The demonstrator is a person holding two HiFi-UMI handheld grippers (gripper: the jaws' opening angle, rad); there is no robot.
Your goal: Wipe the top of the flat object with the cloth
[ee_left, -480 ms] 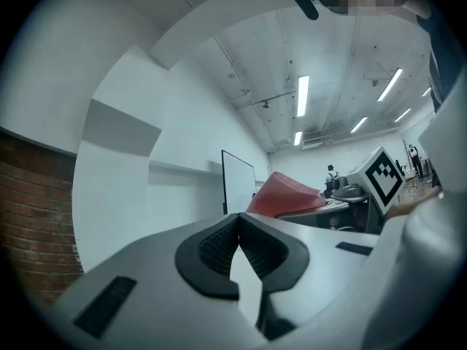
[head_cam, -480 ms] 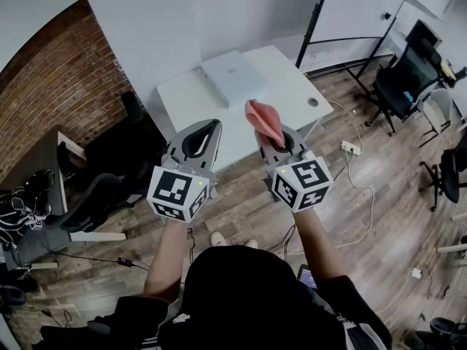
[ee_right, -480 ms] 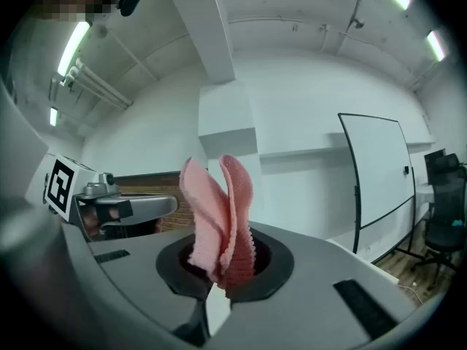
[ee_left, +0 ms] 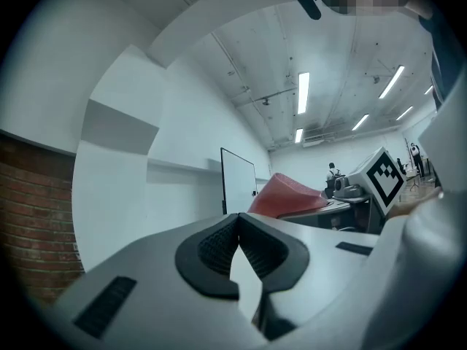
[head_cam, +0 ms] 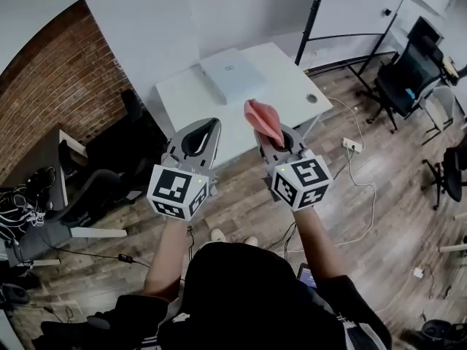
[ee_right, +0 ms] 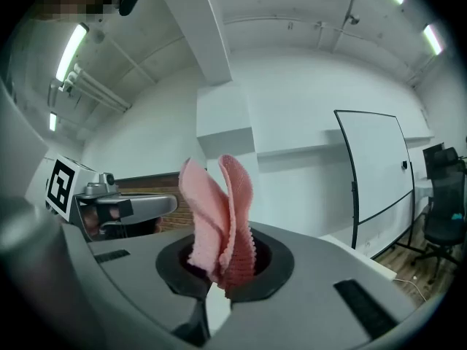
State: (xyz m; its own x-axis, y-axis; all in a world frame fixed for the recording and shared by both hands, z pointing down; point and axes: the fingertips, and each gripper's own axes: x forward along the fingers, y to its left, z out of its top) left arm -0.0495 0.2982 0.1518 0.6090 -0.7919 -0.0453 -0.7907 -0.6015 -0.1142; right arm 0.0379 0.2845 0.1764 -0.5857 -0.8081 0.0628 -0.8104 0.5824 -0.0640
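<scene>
A pink cloth (head_cam: 264, 122) sticks up from my right gripper (head_cam: 281, 138), which is shut on it; in the right gripper view the folded cloth (ee_right: 222, 217) stands between the closed pads. My left gripper (head_cam: 201, 133) is shut with nothing in it, held level beside the right one, its pads (ee_left: 219, 248) meeting in the left gripper view, where the cloth (ee_left: 288, 195) shows to the right. The flat white object (head_cam: 232, 74) lies on the white table (head_cam: 182, 100), beyond both grippers. Both grippers hang in the air short of the table's near edge.
A dark round spot (head_cam: 312, 99) marks the table's right corner. A whiteboard on a black stand (head_cam: 357, 13) is behind it. Black office chairs (head_cam: 408, 71) stand at the right, a dark desk with a chair (head_cam: 87, 195) at the left, a cable and socket strip (head_cam: 350, 147) on the wooden floor.
</scene>
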